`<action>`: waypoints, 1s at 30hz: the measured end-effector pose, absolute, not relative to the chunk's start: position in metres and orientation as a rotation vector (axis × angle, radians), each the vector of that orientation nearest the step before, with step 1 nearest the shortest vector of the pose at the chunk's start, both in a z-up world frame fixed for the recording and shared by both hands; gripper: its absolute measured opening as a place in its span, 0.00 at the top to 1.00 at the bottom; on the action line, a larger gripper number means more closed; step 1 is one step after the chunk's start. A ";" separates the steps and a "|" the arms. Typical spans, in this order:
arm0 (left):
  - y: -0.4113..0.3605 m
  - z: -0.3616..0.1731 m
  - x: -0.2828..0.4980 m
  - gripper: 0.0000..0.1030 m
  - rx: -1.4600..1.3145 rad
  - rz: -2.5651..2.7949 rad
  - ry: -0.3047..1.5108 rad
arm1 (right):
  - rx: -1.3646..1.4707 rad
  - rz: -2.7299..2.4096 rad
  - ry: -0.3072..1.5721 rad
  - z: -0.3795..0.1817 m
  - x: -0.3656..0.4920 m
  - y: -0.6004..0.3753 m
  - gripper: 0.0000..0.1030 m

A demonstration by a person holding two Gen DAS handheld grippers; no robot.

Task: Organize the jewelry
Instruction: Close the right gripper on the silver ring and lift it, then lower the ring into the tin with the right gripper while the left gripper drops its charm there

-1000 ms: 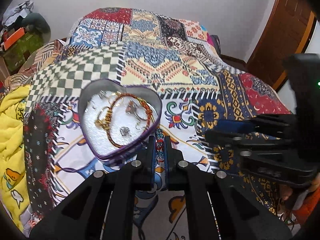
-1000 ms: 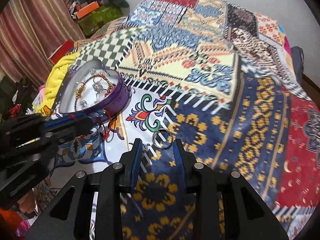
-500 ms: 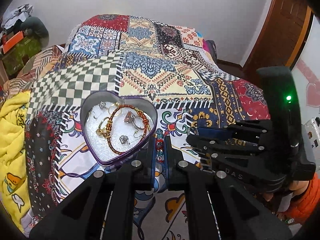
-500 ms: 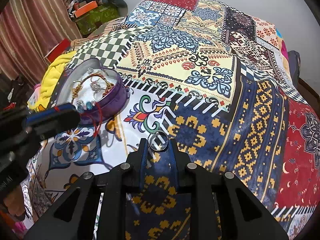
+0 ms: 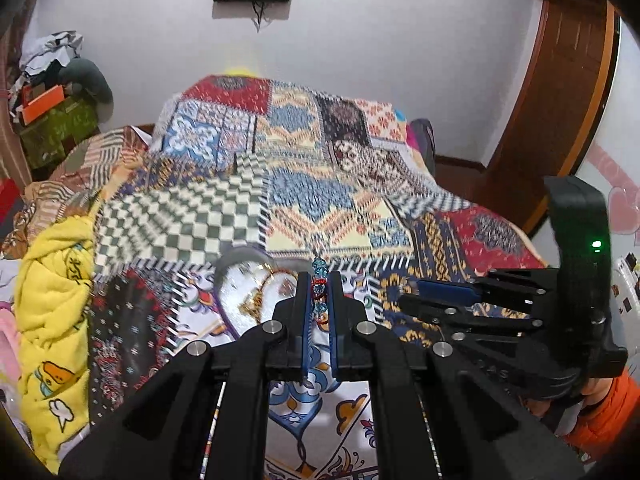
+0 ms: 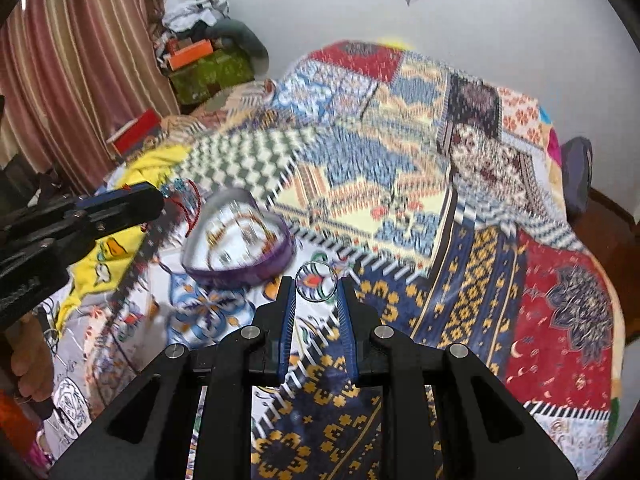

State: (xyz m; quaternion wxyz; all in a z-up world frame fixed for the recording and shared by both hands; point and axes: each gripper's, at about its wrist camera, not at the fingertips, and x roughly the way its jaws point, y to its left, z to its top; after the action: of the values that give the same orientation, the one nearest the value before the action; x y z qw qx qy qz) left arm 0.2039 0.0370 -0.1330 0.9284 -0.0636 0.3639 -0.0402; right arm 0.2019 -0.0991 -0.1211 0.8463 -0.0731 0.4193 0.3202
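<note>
Both jaws pinched: left gripper (image 5: 319,292) on a beaded bracelet (image 5: 319,280), right gripper (image 6: 316,292) on a clear ring (image 6: 316,282), lifted near the heart-shaped tin (image 6: 240,272), likely for dropping in.

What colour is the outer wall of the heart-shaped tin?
Purple. The heart-shaped tin shows its outer wall best in the right wrist view.

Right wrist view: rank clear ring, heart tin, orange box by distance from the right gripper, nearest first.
1. Clear ring: held between the fingers of the right gripper.
2. Heart tin: ahead and left, on the quilt.
3. Orange box: far left, on the pile by the back wall.
</note>
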 end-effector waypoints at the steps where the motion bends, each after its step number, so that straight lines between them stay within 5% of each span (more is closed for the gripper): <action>1: 0.039 -0.128 0.202 0.95 -0.131 -0.078 0.733 | -0.148 0.682 0.871 -0.116 0.201 -0.099 0.82; 13: 0.066 -0.102 0.202 0.95 -0.143 -0.029 0.646 | -0.114 0.746 0.779 -0.089 0.204 -0.075 0.82; 30: 0.090 -0.137 0.229 0.95 -0.164 -0.007 0.701 | -0.154 0.819 0.890 -0.135 0.224 -0.031 0.82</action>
State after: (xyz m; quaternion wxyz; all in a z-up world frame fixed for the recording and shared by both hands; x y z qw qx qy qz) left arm 0.2293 0.0897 -0.1372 0.9360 -0.0804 0.3428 -0.0035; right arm 0.2238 -0.0307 -0.1349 0.8198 -0.0724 0.4178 0.3848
